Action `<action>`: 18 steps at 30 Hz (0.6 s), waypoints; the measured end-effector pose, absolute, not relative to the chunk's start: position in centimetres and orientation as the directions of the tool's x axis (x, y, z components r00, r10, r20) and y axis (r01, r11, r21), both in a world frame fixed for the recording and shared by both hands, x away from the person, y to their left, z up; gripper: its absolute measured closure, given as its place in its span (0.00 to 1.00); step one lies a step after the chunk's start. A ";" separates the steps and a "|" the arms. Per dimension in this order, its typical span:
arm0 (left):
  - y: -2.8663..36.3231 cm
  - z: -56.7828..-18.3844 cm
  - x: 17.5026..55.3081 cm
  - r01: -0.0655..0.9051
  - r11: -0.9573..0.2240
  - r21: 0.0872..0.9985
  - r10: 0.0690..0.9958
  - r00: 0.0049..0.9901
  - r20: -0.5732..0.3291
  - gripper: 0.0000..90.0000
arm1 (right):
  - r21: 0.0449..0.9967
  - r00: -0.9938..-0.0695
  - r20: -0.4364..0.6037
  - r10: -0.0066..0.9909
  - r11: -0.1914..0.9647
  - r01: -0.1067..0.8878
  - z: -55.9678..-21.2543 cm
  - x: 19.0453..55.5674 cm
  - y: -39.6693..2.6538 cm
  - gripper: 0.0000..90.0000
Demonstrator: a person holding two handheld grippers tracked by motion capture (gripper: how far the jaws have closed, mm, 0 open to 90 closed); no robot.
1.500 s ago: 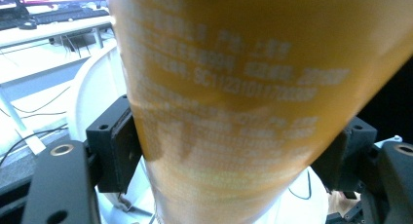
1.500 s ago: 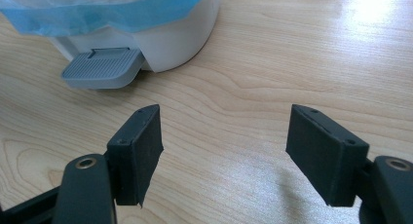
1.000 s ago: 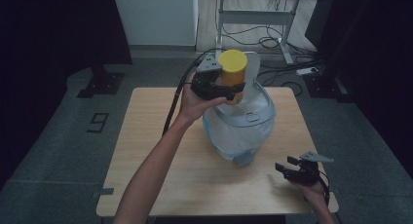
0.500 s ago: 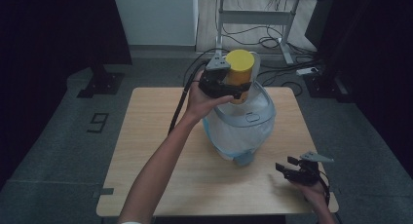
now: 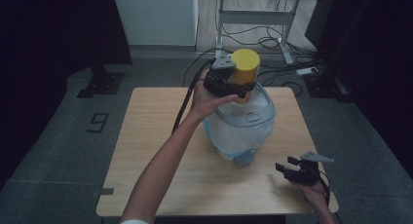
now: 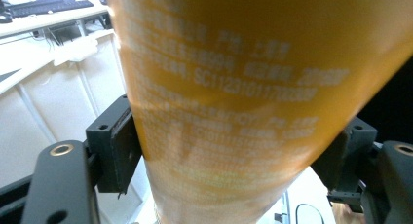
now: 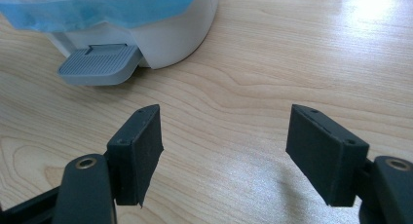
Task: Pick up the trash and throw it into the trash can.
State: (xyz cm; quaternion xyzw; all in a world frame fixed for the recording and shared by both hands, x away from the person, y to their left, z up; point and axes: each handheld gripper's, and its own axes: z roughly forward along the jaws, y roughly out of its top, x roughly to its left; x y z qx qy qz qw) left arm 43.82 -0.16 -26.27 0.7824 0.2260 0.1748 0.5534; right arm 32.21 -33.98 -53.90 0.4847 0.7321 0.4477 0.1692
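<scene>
The left gripper [image 5: 233,83] is clamped on a yellow cylinder [image 5: 244,74] and holds it in the air above the pedal bin [image 5: 238,126]. In the left gripper view the cylinder [image 6: 234,102] sits between the two black jaws, one pad pressing each side, and small pale print runs across its surface (too blurred to read). From the high view the cylinder stands nearly upright, slightly tilted, over the far rim of the bin. The bin is white, with a grey lid ring and a blue plastic liner [image 5: 229,134] folded over its outside, and it stands near the middle of the wooden table [image 5: 146,151].

The right gripper [image 5: 294,171] rests low at the near right corner of the table, its jaws wide apart with nothing between them. In the right gripper view the gripper [image 7: 224,151] looks across bare wood toward the base of the bin [image 7: 165,34], and the grey foot pedal [image 7: 100,63] sticks out toward it, well apart from the jaws.

Compared with one second ago, the left hand [image 5: 207,100] has carried the cylinder a little higher and further toward the far side of the bin. The right gripper lies in the same place as before, and the bin has not moved.
</scene>
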 end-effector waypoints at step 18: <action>1.7 -26.6 43.0 0.165 -0.298 0.940 0.593 0.804 0.047 0.15 | 0.818 -0.479 0.179 0.859 0.140 0.557 -53.9 32.2 -33.8 0.32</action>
